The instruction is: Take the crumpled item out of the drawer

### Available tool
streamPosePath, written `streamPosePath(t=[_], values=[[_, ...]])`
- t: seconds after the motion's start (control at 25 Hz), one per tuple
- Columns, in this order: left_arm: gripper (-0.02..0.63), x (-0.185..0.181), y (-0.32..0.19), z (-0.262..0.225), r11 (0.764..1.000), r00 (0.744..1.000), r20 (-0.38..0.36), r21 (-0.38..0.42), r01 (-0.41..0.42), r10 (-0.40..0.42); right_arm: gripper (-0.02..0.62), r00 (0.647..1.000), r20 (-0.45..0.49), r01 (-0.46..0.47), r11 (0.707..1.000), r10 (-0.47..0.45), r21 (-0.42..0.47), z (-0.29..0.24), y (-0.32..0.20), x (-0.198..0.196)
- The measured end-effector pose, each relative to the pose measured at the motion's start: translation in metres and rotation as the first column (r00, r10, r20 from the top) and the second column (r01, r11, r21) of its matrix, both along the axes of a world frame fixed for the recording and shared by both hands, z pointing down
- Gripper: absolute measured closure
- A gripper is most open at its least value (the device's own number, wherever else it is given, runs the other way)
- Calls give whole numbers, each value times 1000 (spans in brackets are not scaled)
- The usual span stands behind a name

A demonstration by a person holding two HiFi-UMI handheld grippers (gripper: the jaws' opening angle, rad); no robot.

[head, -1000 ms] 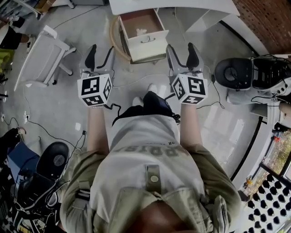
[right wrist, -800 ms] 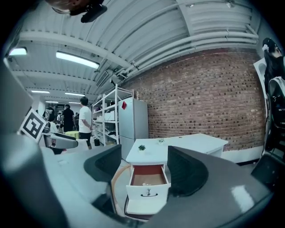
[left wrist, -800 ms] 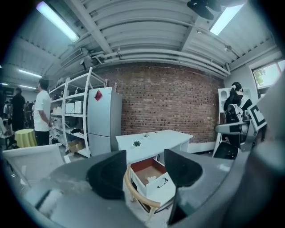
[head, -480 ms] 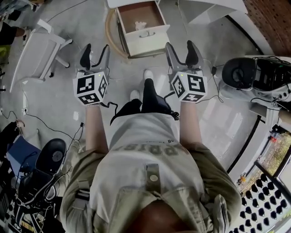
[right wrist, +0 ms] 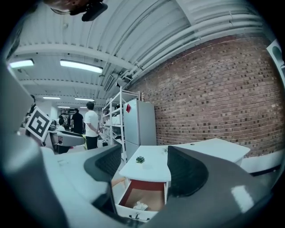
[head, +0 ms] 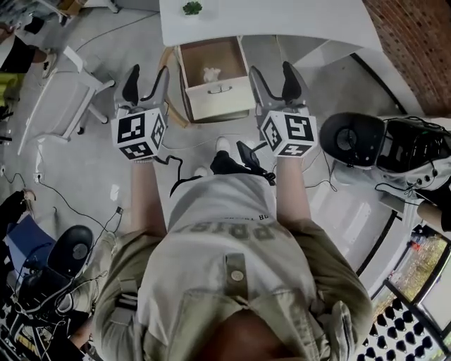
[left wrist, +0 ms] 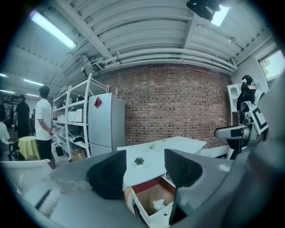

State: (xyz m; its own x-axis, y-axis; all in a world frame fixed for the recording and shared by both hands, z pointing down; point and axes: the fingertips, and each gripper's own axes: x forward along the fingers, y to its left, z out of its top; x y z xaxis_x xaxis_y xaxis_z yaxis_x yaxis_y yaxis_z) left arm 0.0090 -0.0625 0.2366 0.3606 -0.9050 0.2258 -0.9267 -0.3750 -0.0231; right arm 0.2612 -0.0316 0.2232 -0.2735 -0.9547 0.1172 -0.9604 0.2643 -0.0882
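Crumpled white wad (head: 211,73) in boxy drawer (head: 211,106); left hand-held gripper (head: 146,76), right hand-held gripper (head: 271,74), jaws apart.

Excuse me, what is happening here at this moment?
A person stands in front of a white drawer with a brown inside, pulled open under a white table, and holds a gripper in each hand. The left gripper and the right gripper are both open and empty, raised one at each side of the drawer. The crumpled white item lies inside, not yet touched.
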Motion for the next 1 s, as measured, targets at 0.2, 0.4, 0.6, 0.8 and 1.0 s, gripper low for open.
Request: streamPosePath(t=[0.2,0.4,0.6,0.8,1.0], values=[[304,18,-23,-6,999,999,-6,10,34,-34,278,997,-8,78,997,-78,-9,2,-33,7],[302,26,-37,23,997,999,14,-60,53,-52,278,994,11,112,989,-111,-92,39,-54,10],[302,17,-49,79,985,998,25,-162,59,-56,278,993,35,115,968,-110,-225,104,-69,3],[302,3,-65,135,966,999,15,-255,35,-33,275,994,31,105,931,-100,-349,168,-86,-13],[302,-12,-92,167,956,1000,-7,-292,26,-30,262,981,-56,143,895,-183,-422,213,-124,-37]])
